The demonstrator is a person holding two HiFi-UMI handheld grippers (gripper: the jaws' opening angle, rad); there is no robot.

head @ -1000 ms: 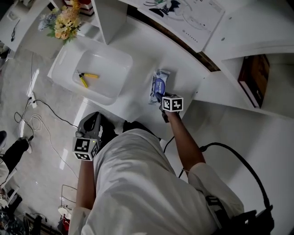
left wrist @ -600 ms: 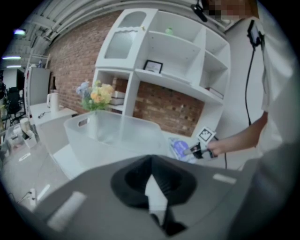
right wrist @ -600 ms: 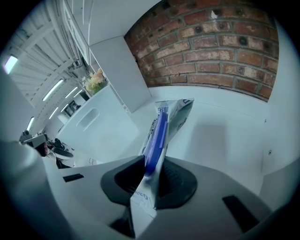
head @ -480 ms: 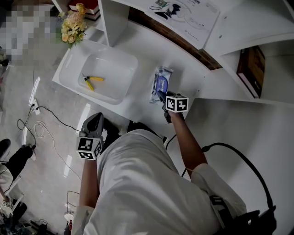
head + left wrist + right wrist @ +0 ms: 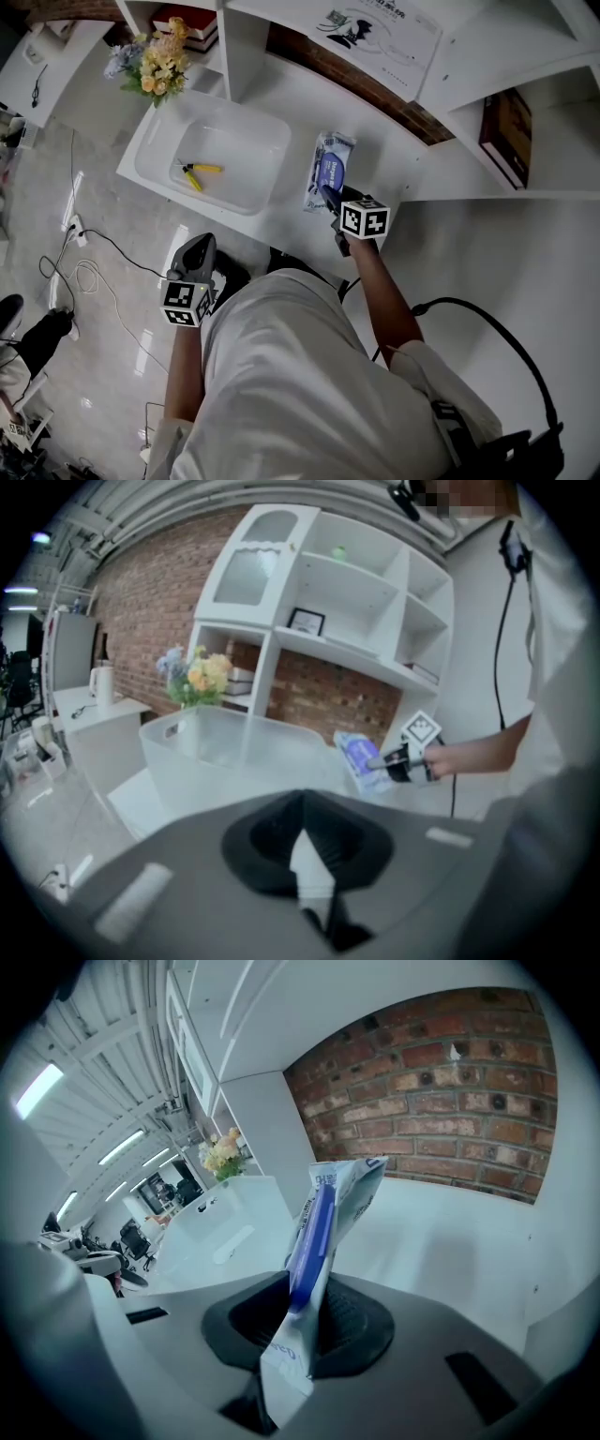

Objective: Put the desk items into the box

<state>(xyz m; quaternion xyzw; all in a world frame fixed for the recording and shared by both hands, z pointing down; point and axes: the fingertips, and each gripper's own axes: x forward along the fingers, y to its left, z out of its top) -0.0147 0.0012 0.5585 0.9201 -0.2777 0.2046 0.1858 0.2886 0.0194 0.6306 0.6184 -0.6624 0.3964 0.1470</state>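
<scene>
A blue and white packet (image 5: 330, 173) hangs above the white desk (image 5: 281, 103), pinched at its near end by my right gripper (image 5: 330, 199). In the right gripper view the packet (image 5: 323, 1232) stands up between the pads of that gripper (image 5: 305, 1321). To its left on the desk is the clear white box (image 5: 150, 141), with yellow-handled pliers (image 5: 200, 172) inside. My left gripper (image 5: 194, 251) hovers off the desk's front edge, below the box, jaws together and empty. From the left gripper view, the box (image 5: 225, 752) is ahead and the packet (image 5: 361, 757) to its right.
A vase of flowers (image 5: 155, 66) stands behind the box's left corner. Shelf uprights rise behind the desk, with a printed sheet (image 5: 375, 28) and a dark book (image 5: 502, 122) on the right shelf. Cables (image 5: 75, 272) lie on the floor at the left.
My right gripper has risen with the packet still in it. The left gripper has drifted a little beside the desk's front edge.
</scene>
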